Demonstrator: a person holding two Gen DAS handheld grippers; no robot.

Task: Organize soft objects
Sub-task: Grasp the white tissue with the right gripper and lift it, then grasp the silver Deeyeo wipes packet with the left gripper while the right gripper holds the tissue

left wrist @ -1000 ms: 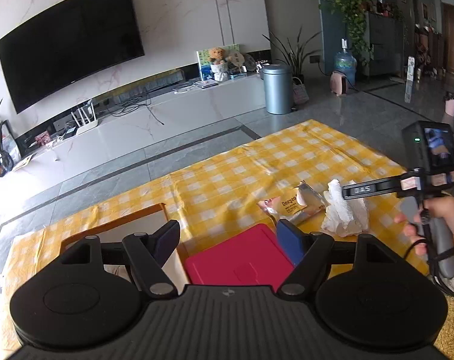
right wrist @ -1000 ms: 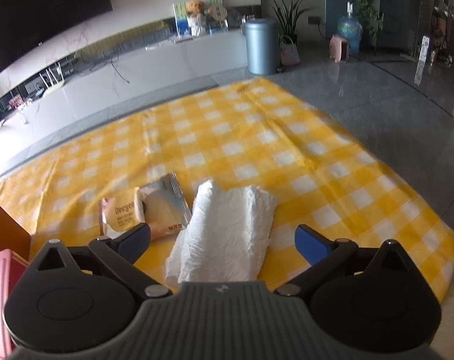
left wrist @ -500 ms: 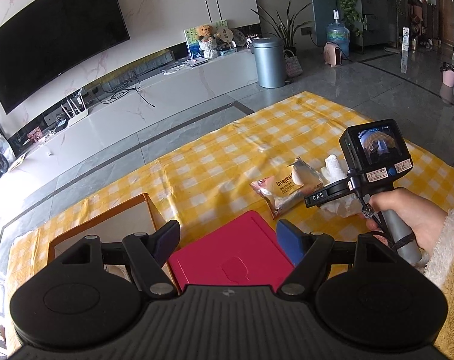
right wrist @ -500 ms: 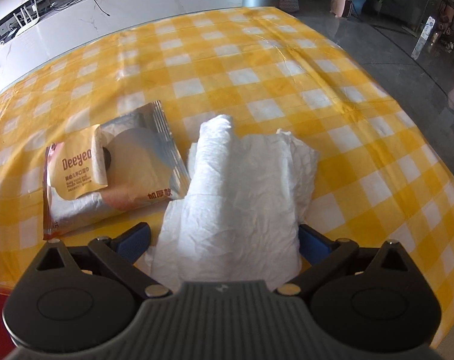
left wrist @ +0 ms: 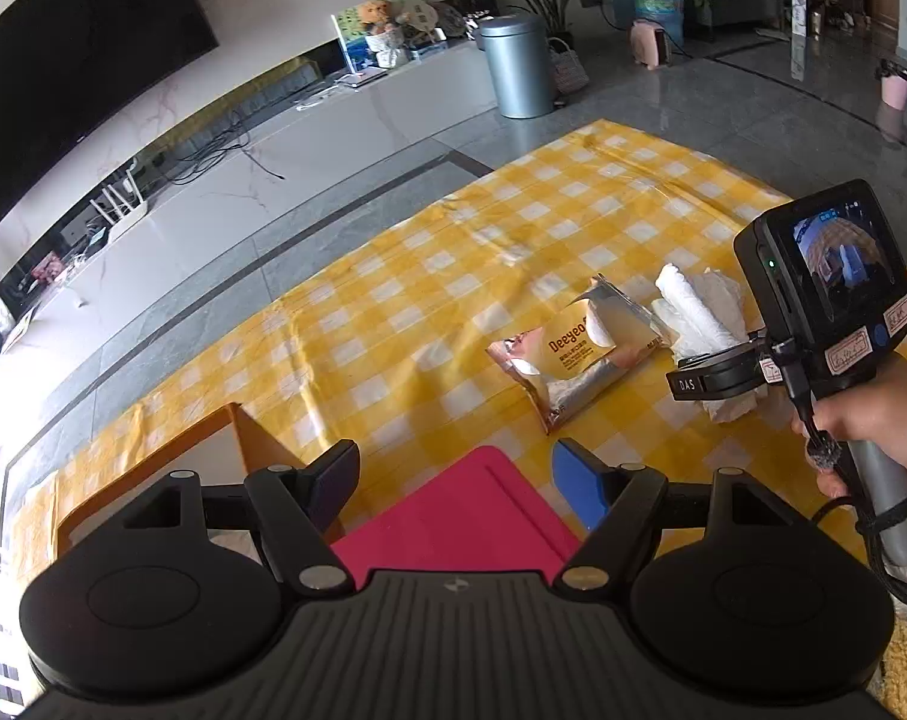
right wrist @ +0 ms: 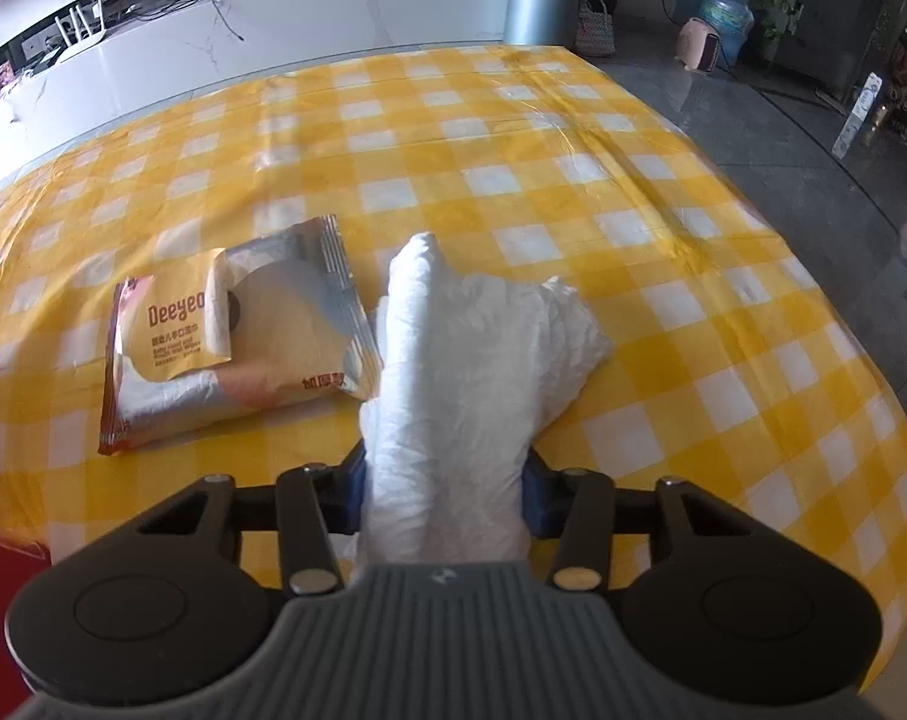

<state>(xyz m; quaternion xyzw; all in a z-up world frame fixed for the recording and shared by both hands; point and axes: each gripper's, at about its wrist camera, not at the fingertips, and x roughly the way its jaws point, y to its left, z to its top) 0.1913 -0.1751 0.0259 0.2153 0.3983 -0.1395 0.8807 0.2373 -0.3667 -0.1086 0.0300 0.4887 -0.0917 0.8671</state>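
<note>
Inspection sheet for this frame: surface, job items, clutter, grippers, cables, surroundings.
Surface: yellow checked cloth, wrinkled, spread on the floor.
Job's things: white crumpled cloth; wipes pack touching its left side.
Clutter: red lid and wooden box at the near left.
Grippers: right gripper has just been closing, pads pressing the white cloth; left gripper open, empty, above the red lid.
Cables: black lead on the right handle; loose wires on the TV bench.
Surroundings: television, grey bin, water bottle.
</note>
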